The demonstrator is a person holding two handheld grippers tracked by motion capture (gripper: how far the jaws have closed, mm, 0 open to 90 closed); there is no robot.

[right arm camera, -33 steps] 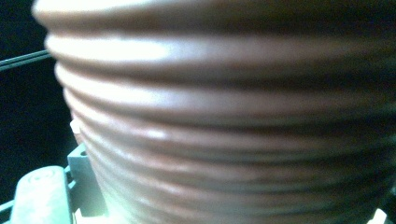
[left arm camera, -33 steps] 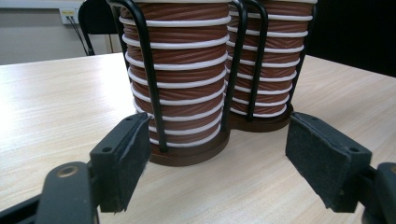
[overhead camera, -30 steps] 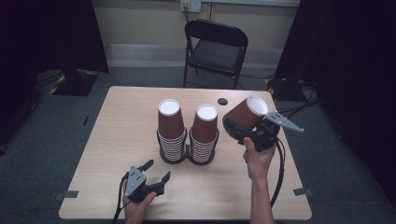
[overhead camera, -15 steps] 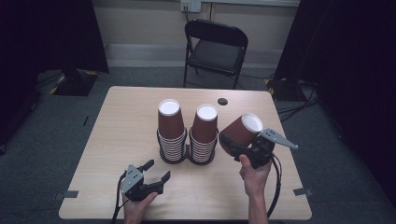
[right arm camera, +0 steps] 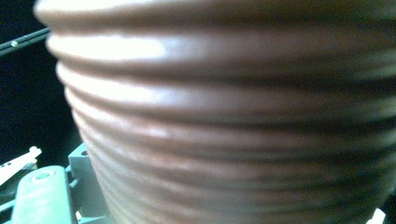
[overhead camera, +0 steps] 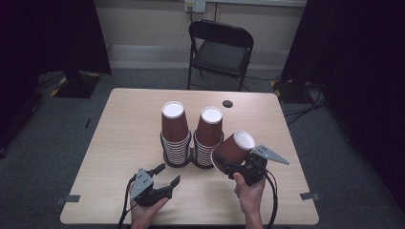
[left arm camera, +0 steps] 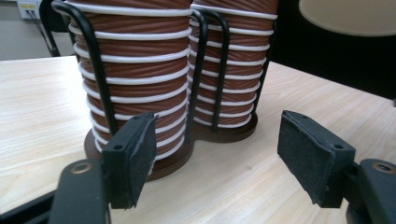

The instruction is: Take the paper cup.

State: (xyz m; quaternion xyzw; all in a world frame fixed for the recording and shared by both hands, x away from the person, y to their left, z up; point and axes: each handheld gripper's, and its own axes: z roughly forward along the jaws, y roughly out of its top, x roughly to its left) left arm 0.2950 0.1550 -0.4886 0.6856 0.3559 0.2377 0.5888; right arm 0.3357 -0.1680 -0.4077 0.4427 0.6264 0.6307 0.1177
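Two stacks of upside-down brown ribbed paper cups stand mid-table in black wire holders: left stack (overhead camera: pixel 174 133) (left arm camera: pixel 135 70), right stack (overhead camera: pixel 208 136) (left arm camera: pixel 236 60). My right gripper (overhead camera: pixel 228 164) is shut on a single brown cup (overhead camera: pixel 234 148) (right arm camera: pixel 233 116), held tilted with its white end up and right, just right of the right stack. Its ribbed wall hides the jaws in the right gripper view. My left gripper (overhead camera: pixel 167 173) (left arm camera: pixel 224 158) rests low in front of the left stack, open, with nothing between its pads; its jaws have just been closing a little.
The wooden table (overhead camera: pixel 124 124) has a small black disc (overhead camera: pixel 228 103) near its far edge. A black folding chair (overhead camera: pixel 222 47) stands behind it. Cables trail from both grippers over the near edge. Dark curtains flank the room.
My right hand has come down and toward the near side with the cup, now low beside the right stack. The left gripper has stayed put, with its jaws slightly narrower.
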